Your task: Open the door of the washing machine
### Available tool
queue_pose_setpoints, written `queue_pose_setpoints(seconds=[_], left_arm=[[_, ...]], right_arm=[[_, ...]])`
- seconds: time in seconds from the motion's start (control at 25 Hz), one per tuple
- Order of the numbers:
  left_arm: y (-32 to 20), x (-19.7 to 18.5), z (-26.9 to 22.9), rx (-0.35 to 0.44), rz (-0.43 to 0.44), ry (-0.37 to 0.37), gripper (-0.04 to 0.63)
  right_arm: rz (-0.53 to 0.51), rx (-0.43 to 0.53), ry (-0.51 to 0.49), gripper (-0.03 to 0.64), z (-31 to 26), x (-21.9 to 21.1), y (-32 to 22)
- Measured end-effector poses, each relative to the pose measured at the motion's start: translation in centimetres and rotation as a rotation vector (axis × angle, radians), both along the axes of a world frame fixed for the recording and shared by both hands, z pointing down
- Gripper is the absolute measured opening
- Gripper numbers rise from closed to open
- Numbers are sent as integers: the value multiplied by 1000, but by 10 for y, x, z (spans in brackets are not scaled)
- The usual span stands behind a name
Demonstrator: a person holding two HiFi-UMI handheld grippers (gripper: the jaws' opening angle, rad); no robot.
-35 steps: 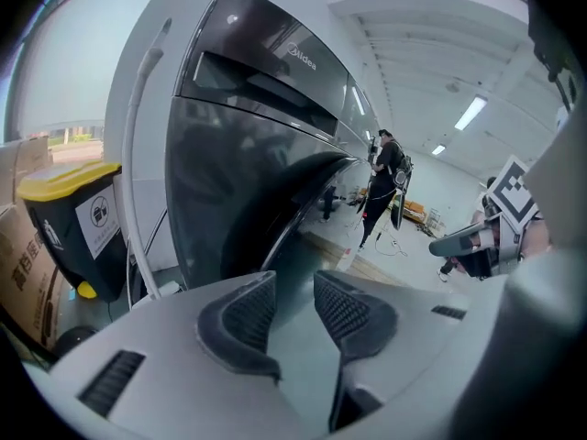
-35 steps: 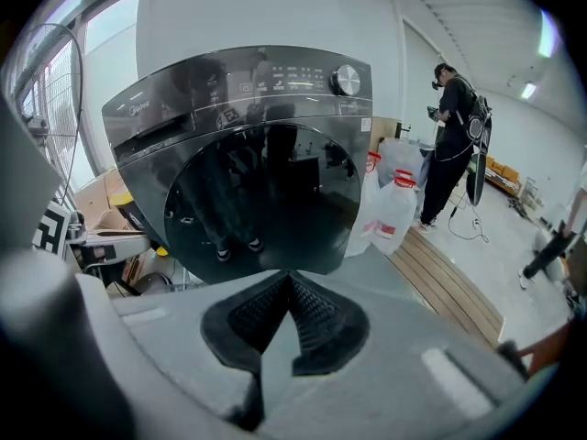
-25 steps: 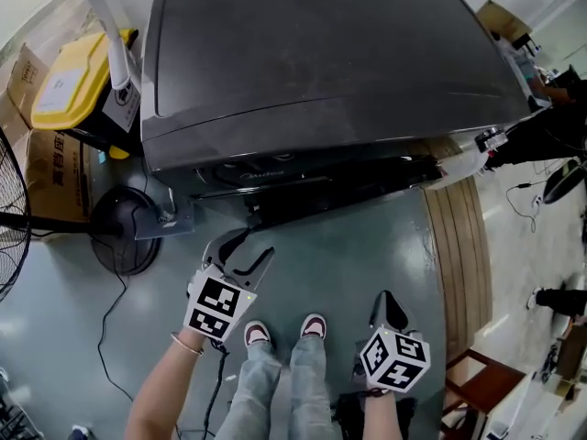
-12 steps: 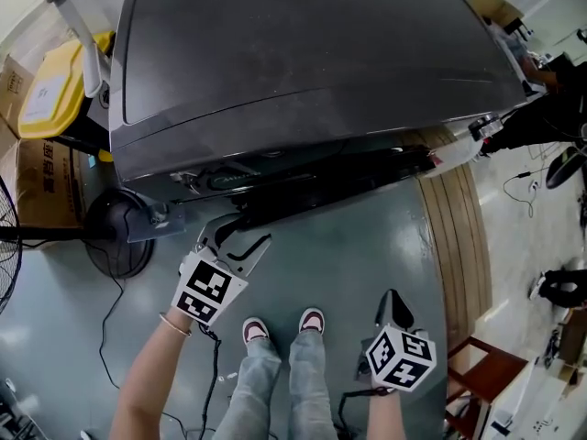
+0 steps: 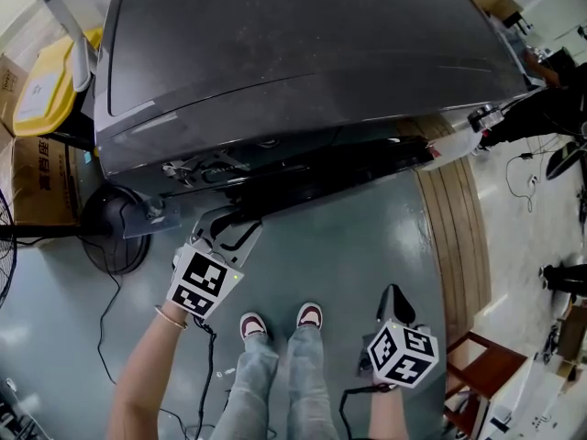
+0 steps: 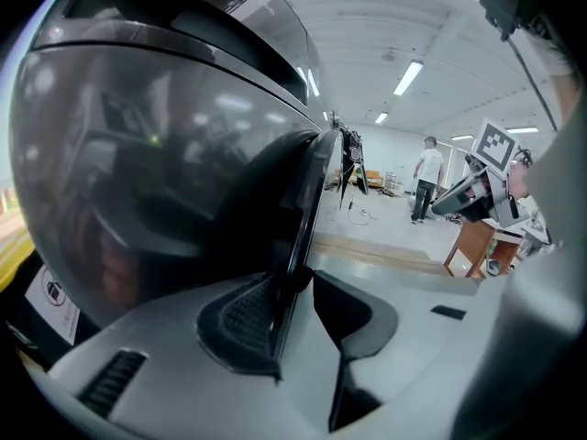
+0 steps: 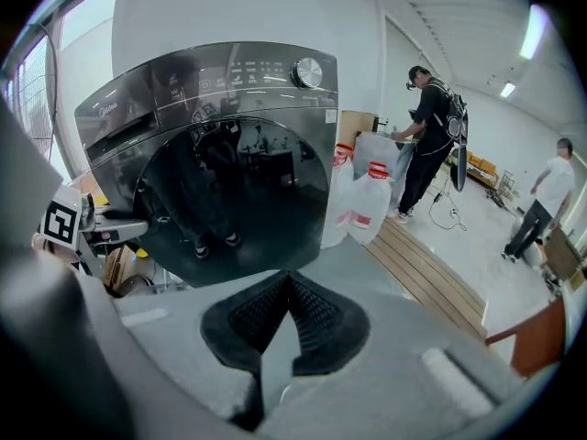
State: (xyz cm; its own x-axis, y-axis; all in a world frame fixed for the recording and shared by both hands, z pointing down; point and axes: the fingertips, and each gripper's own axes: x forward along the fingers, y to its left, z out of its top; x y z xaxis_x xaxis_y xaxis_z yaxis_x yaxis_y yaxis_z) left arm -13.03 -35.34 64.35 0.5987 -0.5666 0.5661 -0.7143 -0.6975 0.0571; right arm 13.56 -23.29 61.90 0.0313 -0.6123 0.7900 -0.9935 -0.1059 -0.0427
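The dark grey washing machine [image 5: 293, 53] fills the top of the head view, its round door [image 5: 321, 168] facing me. My left gripper [image 5: 229, 224] reaches up to the door's left rim. In the left gripper view the door's thin black edge [image 6: 298, 209] runs between the pads; the jaws have just been closing, and my left gripper [image 6: 295, 287] pinches that edge. The tinted glass [image 6: 165, 172] bulges to the left. My right gripper [image 5: 393, 293] hangs low at the right, away from the machine. In its own view the right gripper [image 7: 289, 287] is shut on nothing, facing the door [image 7: 238, 200].
A yellow bin [image 5: 37, 81], a cardboard box [image 5: 41, 181] and a fan base [image 5: 115, 236] crowd the machine's left side. Wooden planks [image 5: 454, 227] lie to its right, with white bags [image 7: 367, 200] beside it. A wooden chair [image 5: 477, 374] stands near my right. My shoes [image 5: 275, 324] are on grey floor.
My left gripper has moved up to the door's rim and its jaws have narrowed onto the edge. The right gripper has hardly shifted.
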Motion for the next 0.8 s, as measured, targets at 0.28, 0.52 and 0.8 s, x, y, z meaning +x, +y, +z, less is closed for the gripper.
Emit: queue_pose_setpoints(seconds=[0.28,0.52,0.8], left_arm=[[0,-1,-1,29,-53,1,124],[0,-2,-1,15,-59,4,121],[22,8,-1,16,-3,9,104]], right_arm=[[6,5,-2,5,0,5,3],[6,3,-14,5,3,3,14],[15,10,-18,5,1,3,23]])
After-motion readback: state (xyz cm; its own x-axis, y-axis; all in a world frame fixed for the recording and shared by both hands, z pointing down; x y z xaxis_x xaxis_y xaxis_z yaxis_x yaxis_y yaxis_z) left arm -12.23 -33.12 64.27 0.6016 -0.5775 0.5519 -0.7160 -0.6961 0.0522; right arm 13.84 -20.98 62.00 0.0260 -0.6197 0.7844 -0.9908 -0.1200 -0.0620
